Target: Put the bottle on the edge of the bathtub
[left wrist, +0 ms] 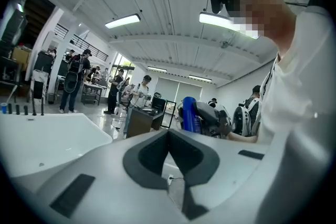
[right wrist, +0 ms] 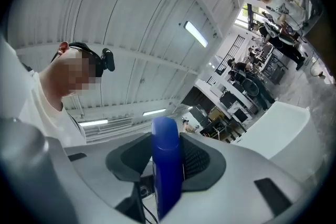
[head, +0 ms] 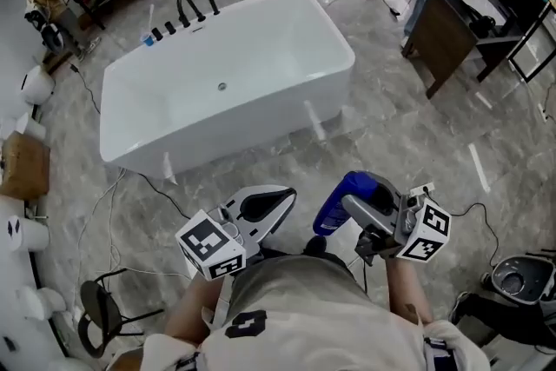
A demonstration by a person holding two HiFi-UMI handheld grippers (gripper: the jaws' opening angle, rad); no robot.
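The right gripper [head: 360, 206] is clamped on the blue bottle [head: 337, 202], which stands between its two dark pads with its upper end projecting beyond the jaw tips, held in the air close in front of the person's body and above the grey marble floor [head: 408, 143]. The left gripper [head: 280, 199] is held just beside it with its jaws brought together and nothing between them. The white bathtub [head: 226, 139] stands well apart from both grippers, with black tap fittings [head: 187, 9] on its far rim.
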